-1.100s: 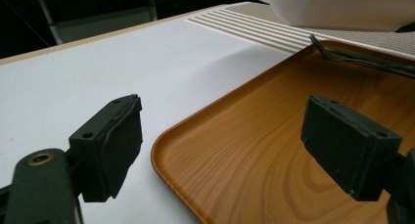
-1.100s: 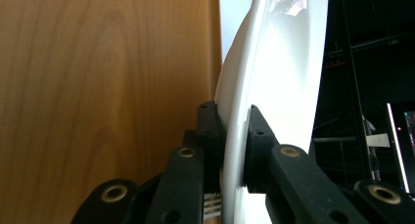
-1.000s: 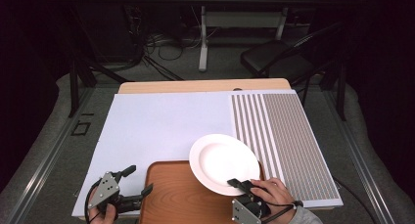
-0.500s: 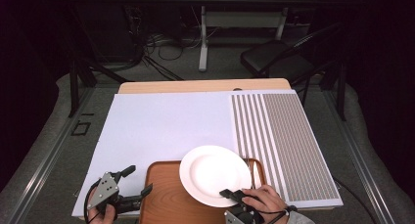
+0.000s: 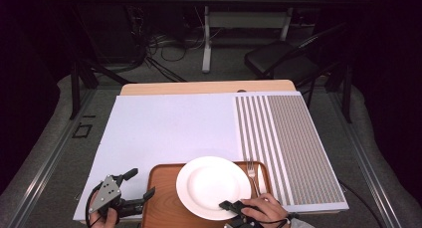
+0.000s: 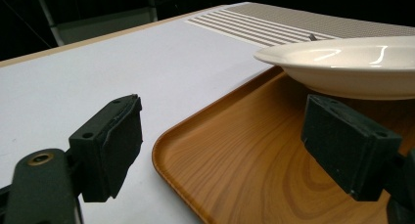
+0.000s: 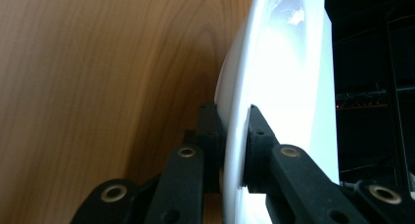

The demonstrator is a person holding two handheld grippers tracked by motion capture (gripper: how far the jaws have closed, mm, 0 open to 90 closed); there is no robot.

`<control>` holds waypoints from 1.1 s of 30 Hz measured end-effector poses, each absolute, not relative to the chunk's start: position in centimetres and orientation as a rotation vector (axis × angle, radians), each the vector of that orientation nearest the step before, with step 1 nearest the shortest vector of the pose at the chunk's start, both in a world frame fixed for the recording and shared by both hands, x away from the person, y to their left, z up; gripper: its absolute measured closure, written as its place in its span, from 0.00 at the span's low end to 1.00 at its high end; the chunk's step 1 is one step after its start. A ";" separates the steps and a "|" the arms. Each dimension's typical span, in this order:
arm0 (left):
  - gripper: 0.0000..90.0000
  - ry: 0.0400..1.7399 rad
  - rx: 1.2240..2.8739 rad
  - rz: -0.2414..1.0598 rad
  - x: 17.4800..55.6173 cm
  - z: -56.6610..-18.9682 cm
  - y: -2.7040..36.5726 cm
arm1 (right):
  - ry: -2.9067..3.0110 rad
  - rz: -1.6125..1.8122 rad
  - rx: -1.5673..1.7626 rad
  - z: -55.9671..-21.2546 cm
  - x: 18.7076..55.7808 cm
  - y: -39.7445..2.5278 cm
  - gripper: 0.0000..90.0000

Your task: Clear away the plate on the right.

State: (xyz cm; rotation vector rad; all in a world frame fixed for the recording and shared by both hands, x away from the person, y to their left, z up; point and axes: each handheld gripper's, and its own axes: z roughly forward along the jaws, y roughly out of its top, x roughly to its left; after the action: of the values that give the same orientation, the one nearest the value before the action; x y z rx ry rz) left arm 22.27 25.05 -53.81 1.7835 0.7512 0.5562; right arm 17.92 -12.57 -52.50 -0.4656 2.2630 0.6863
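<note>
A fork [image 5: 252, 174] lies on the right side of a wooden tray [image 5: 161, 193], just beside the striped mat [image 5: 288, 148] that covers the table's right part. A white sheet [image 5: 169, 133] covers the rest — the bare table edge [image 5: 199, 87] shows at the far side. Beyond it, on the floor — a black chair [image 5: 283, 61] and tangled cables [image 5: 154, 44].

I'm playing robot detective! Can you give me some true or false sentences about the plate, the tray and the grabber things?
1. The right gripper pinches the white plate by its rim. True.
2. The left gripper holds the wooden tray. False: its fingers are spread open, gripping nothing.
3. A fork lies on the tray beside the plate. True.
4. The plate sits on the striped mat. False: it is over the tray.
</note>
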 end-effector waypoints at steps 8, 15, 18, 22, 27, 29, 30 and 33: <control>0.18 0.751 1.784 0.555 22.3 -53.8 25.1 | 2.284 0.677 -0.485 -52.9 17.7 -12.4 0.89; 0.18 0.752 1.782 0.556 22.3 -53.8 25.0 | 2.296 0.669 -0.505 -53.0 17.4 -12.3 0.89; 0.18 0.752 1.782 0.555 22.3 -53.8 25.0 | 2.294 0.677 -0.523 -53.2 17.4 -12.3 0.89; 0.18 0.754 1.783 0.555 22.3 -53.8 25.0 | 2.297 0.658 -0.549 -53.4 17.3 -12.2 0.89; 0.18 0.755 1.780 0.554 22.3 -53.9 25.0 | 2.303 0.666 -0.547 -53.5 17.3 -12.2 0.89; 0.18 0.756 1.781 0.554 22.3 -53.9 25.0 | 2.309 0.669 -0.552 -53.4 17.3 -12.2 0.89; 0.18 0.756 1.782 0.553 22.3 -53.9 25.0 | 2.316 0.674 -0.540 -53.4 17.3 -12.2 0.90; 0.18 0.756 1.783 0.551 22.3 -53.9 25.0 | 2.327 0.688 -0.540 -53.5 17.4 -12.2 0.90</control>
State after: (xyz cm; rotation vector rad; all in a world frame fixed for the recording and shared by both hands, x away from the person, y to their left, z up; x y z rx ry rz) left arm 22.34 25.03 -53.87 1.7834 0.7560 0.5513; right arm 17.36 -12.23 -53.48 -0.5403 2.3273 0.6880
